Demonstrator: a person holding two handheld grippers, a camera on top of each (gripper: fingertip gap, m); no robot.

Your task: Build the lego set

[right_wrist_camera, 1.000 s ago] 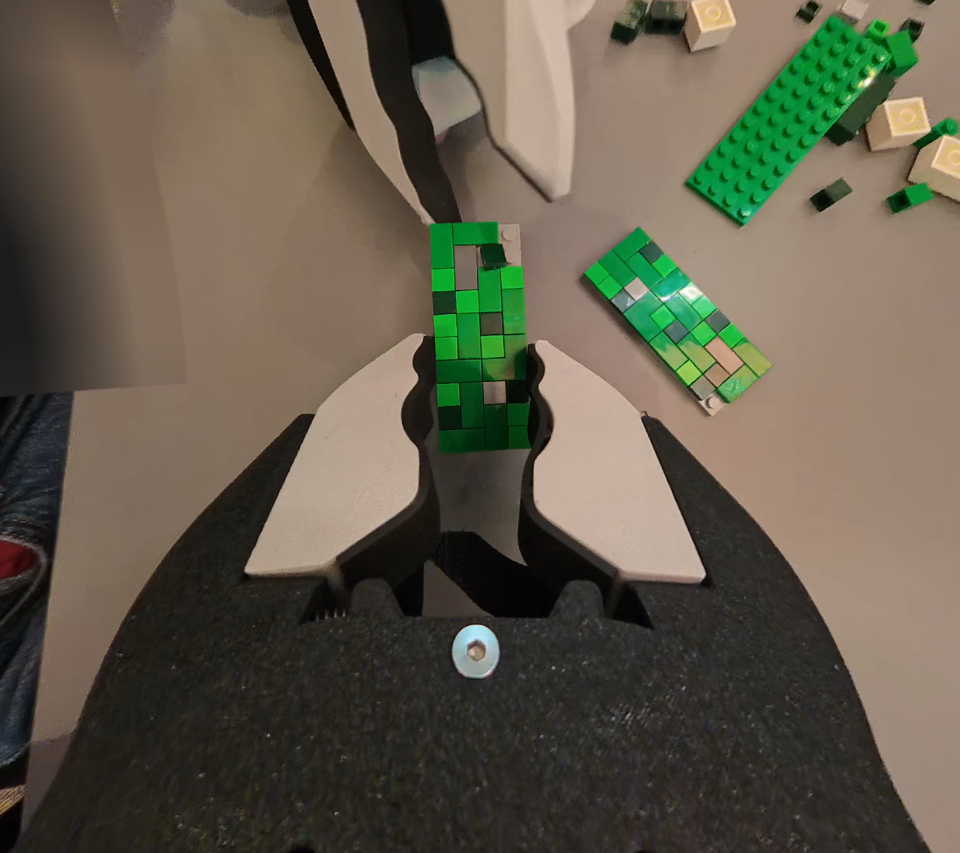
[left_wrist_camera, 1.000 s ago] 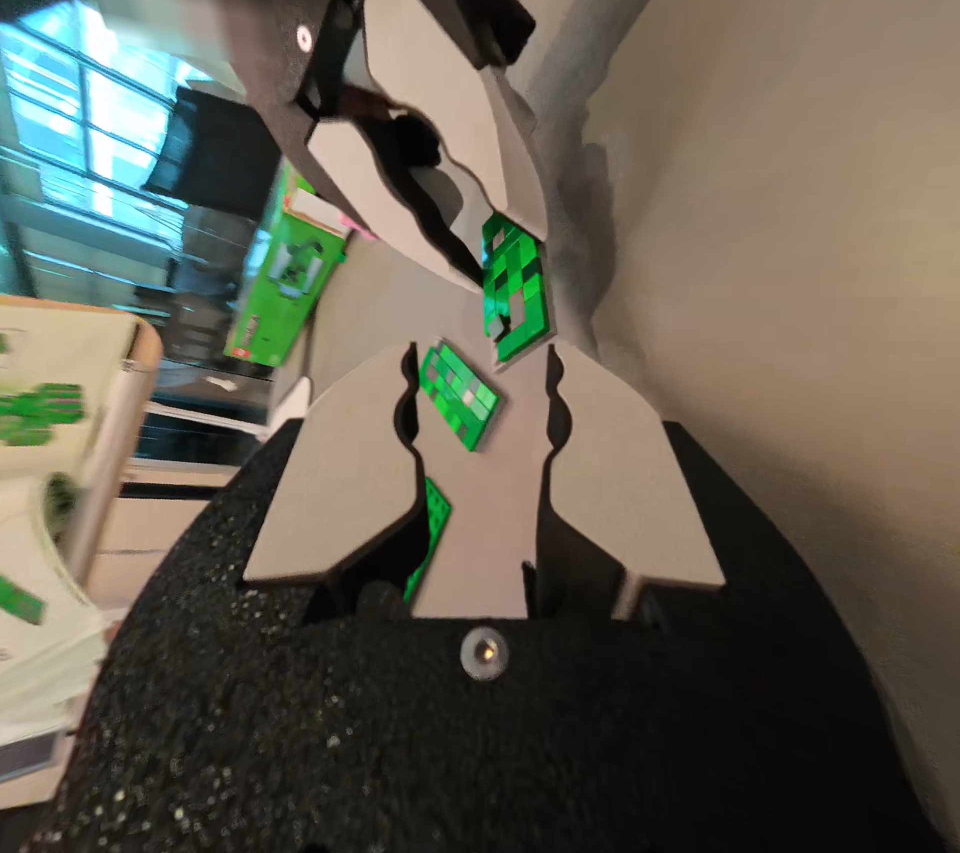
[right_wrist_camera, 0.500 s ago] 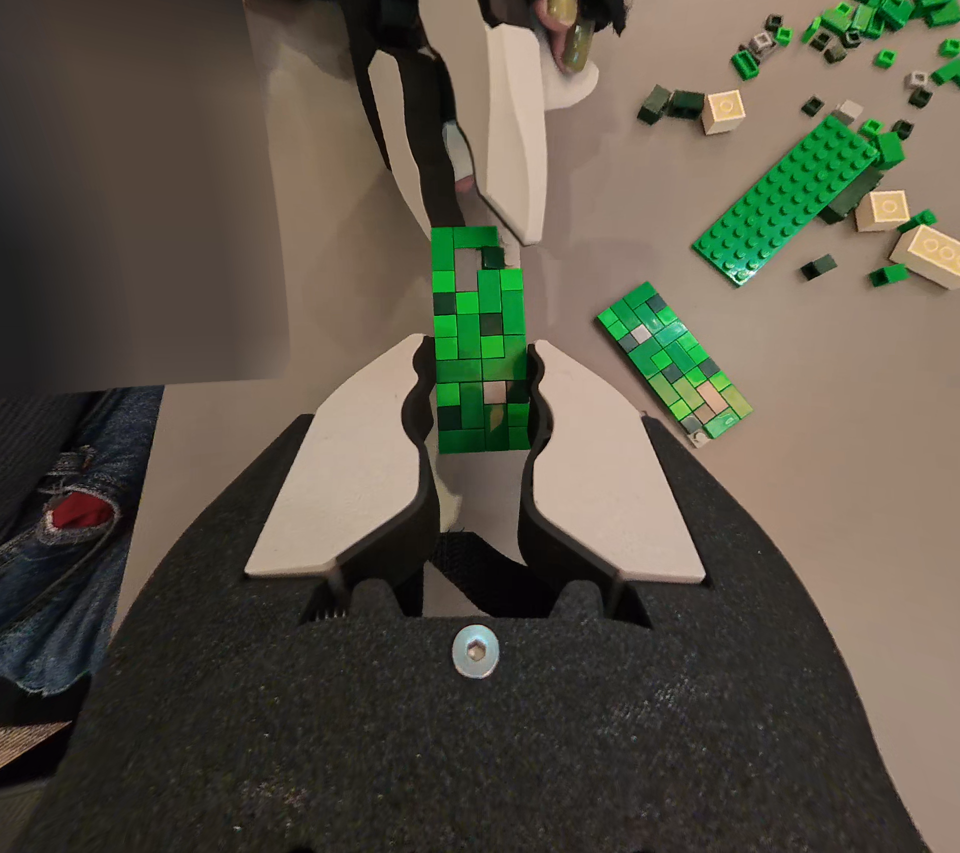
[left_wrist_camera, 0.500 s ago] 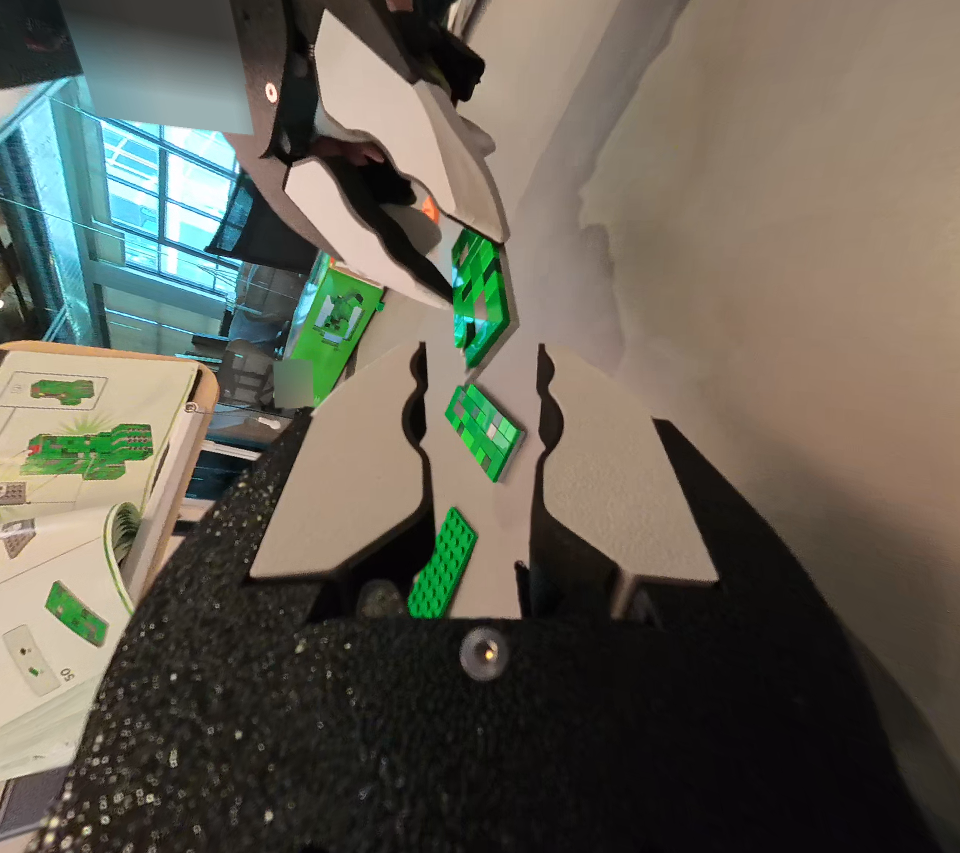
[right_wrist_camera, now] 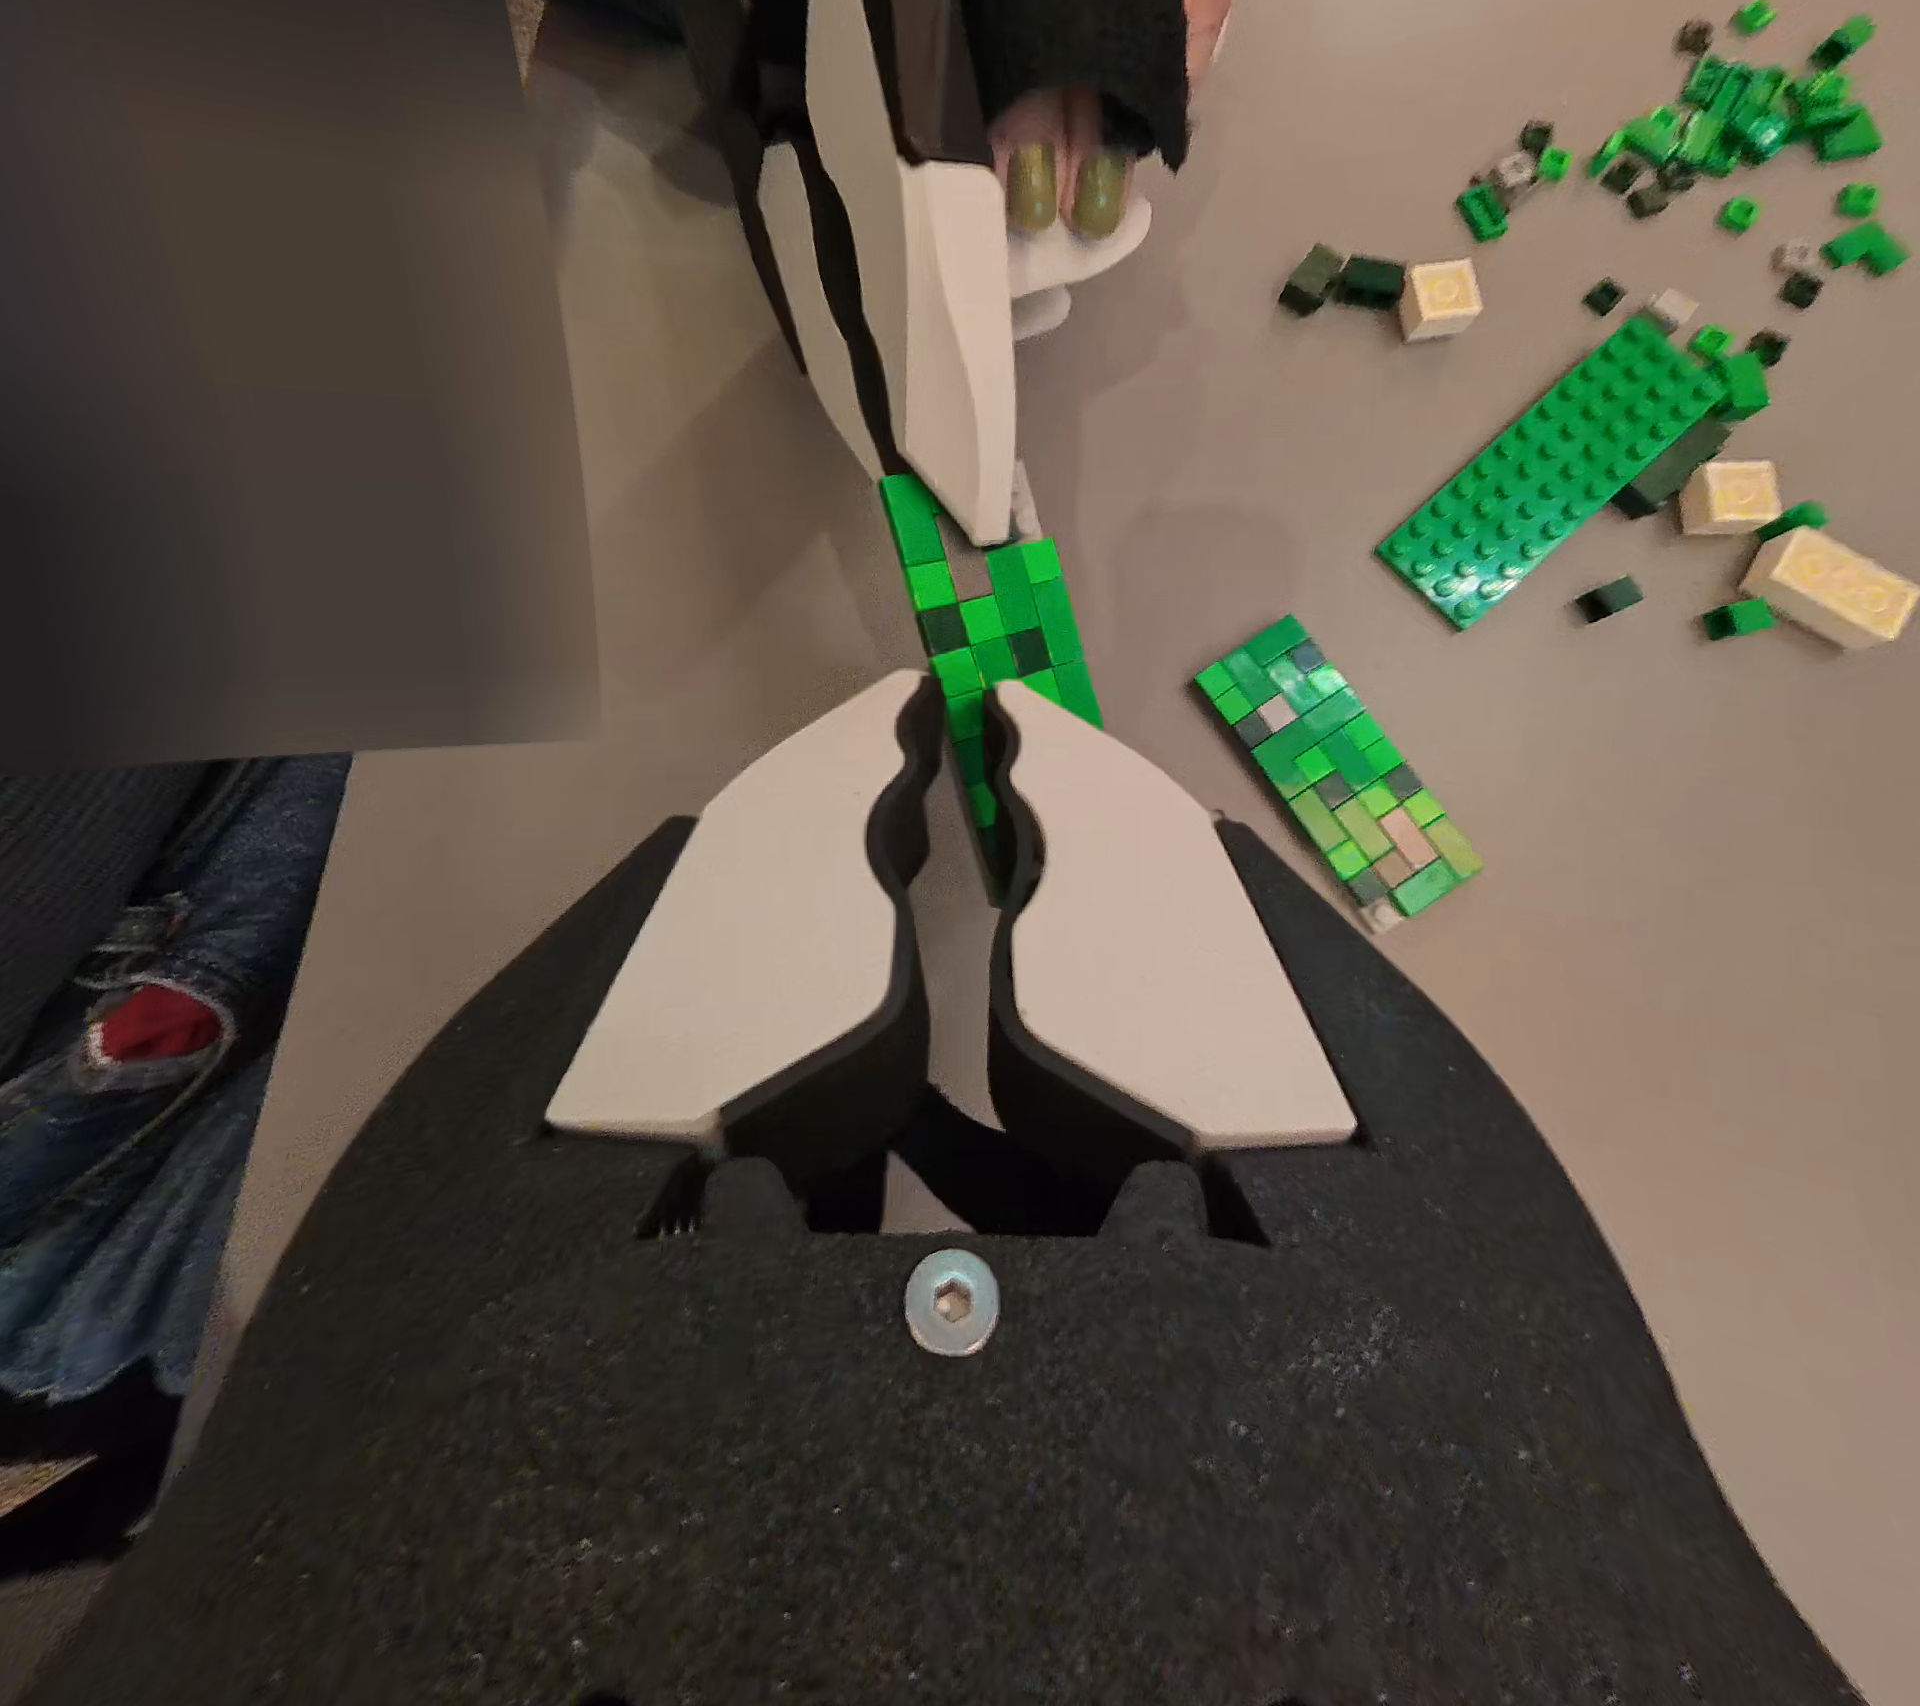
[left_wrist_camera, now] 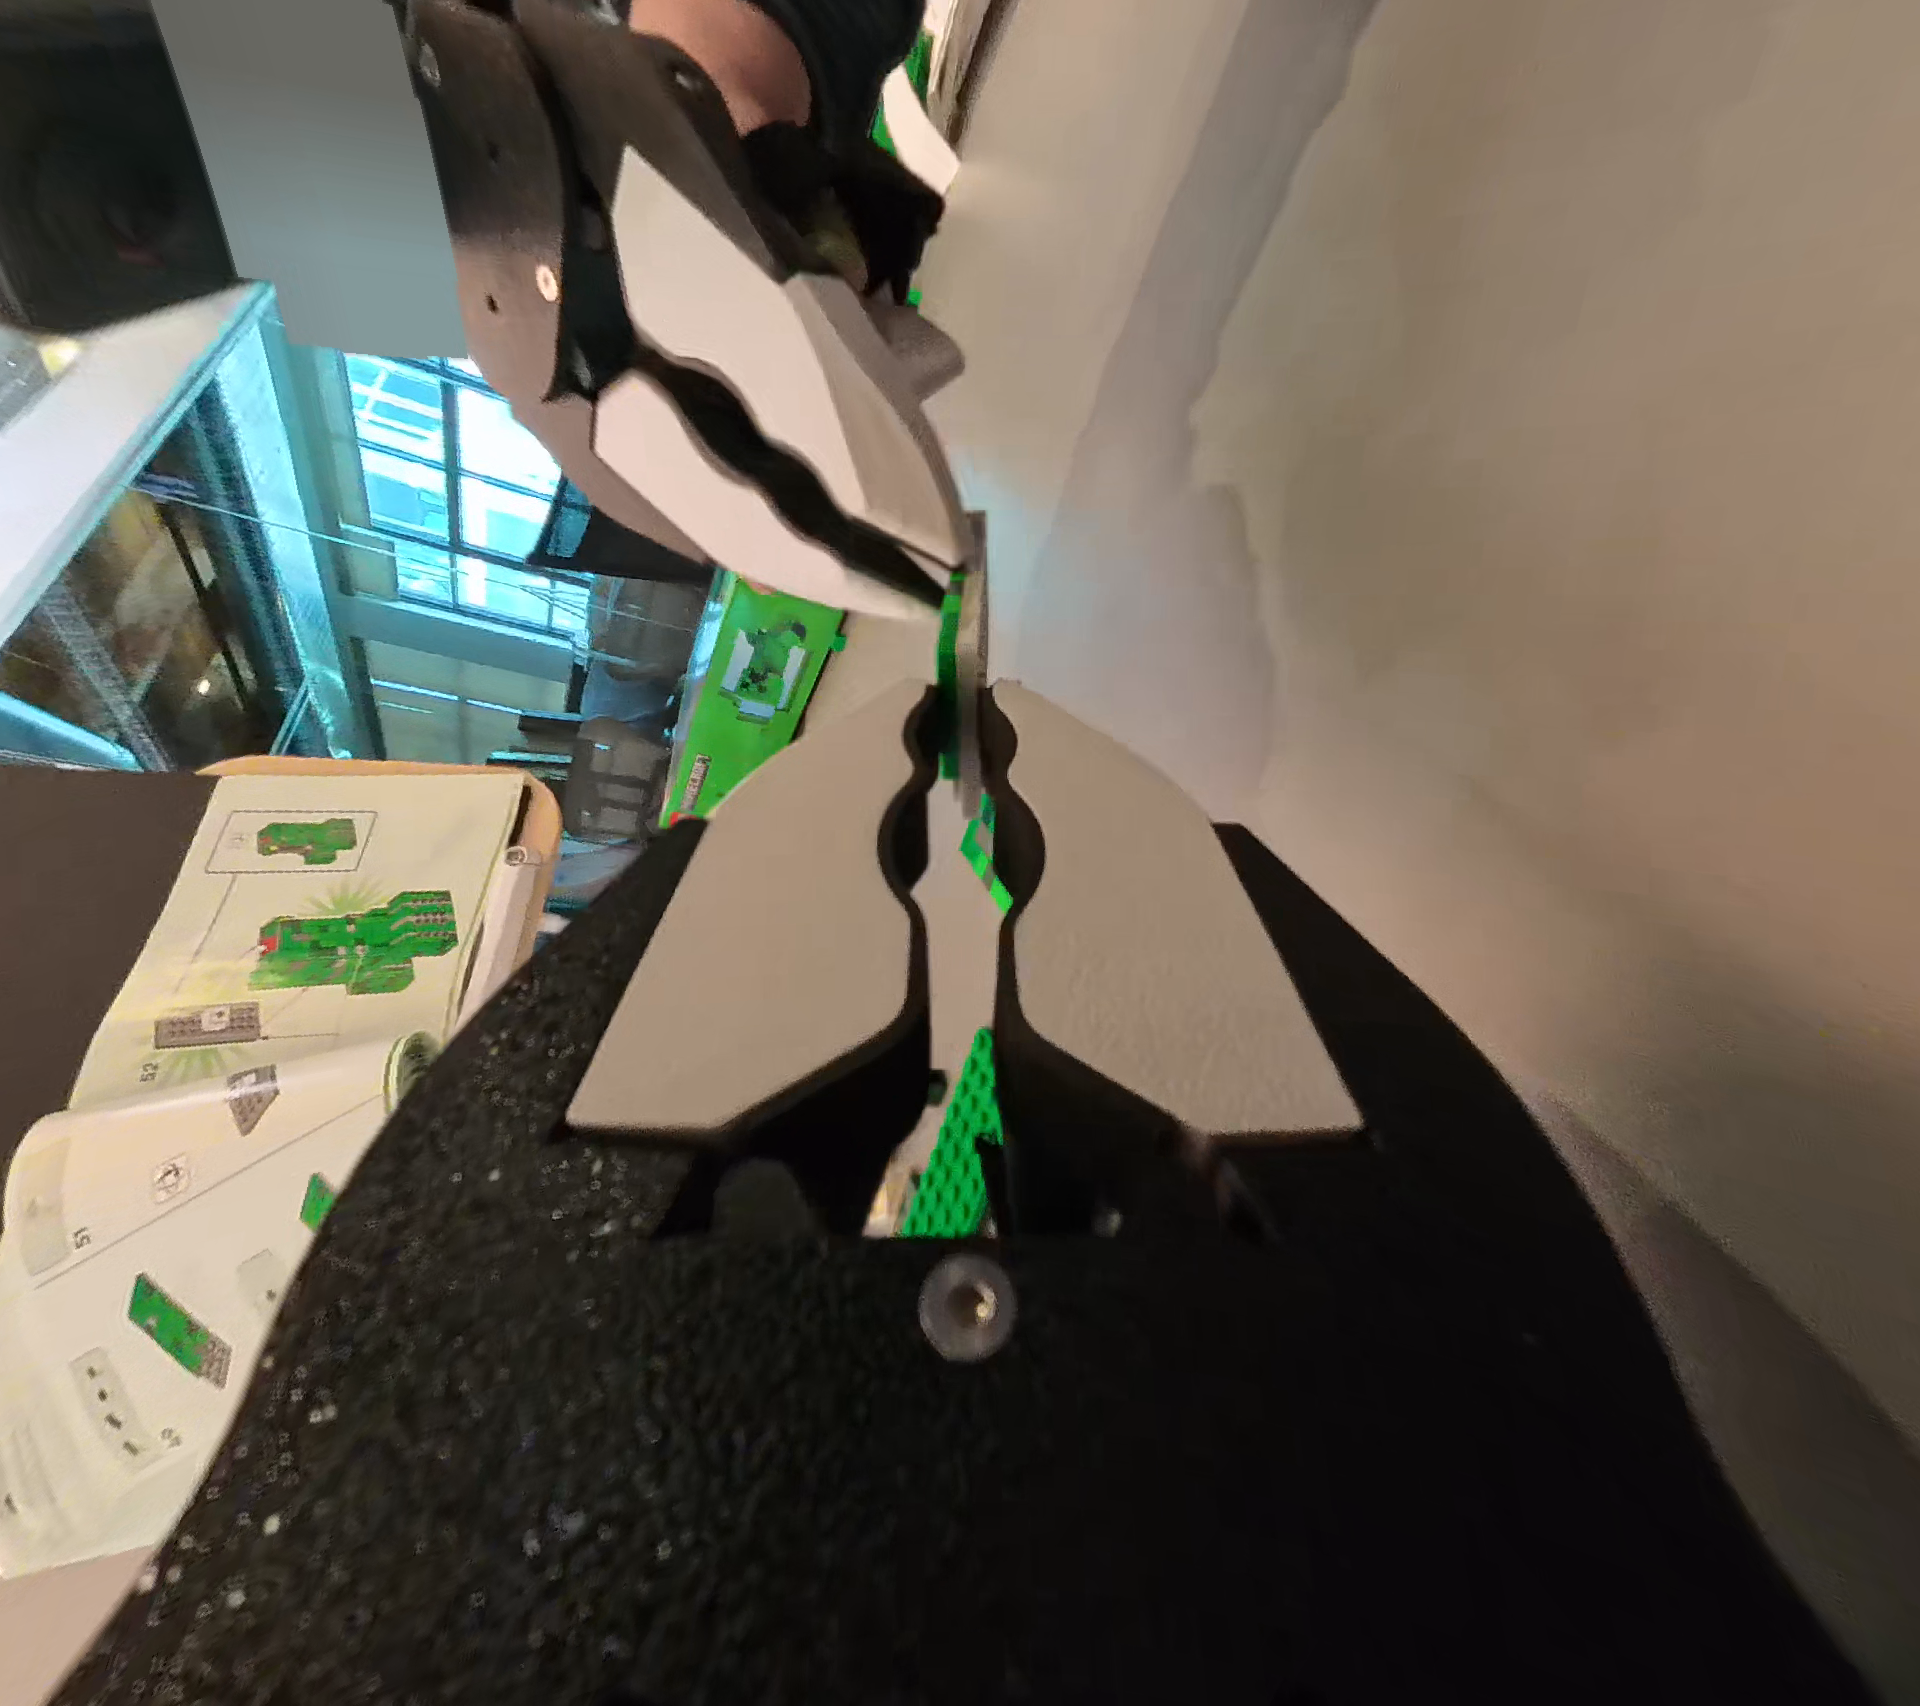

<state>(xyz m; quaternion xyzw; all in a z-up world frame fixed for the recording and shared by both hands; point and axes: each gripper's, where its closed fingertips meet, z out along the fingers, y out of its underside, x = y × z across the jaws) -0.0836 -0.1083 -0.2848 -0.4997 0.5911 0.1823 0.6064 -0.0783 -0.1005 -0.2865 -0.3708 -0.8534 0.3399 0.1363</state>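
Both grippers, left [left_wrist_camera: 961, 700] and right [right_wrist_camera: 971, 700], clench opposite ends of the green tiled plate [right_wrist_camera: 997, 607] edge-on; any twist could pop tiles or snap it free.

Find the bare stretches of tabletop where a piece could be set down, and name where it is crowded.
Bare: grey table left of the held tiled panel, and right of the flat tiled panel. Crowded: far right, around the studded plate, cream bricks and loose green bits.

The brick panel [right_wrist_camera: 992, 617] stands on edge on the table [right_wrist_camera: 1351, 1085], pinched at its near end by the right gripper [right_wrist_camera: 977, 721] and at its far end by the left gripper [right_wrist_camera: 961, 503]. Right of it a second panel [right_wrist_camera: 1340, 763] lies flat, the studded baseplate [right_wrist_camera: 1548, 482] behind that, loose bricks [right_wrist_camera: 1756, 118] farther back.
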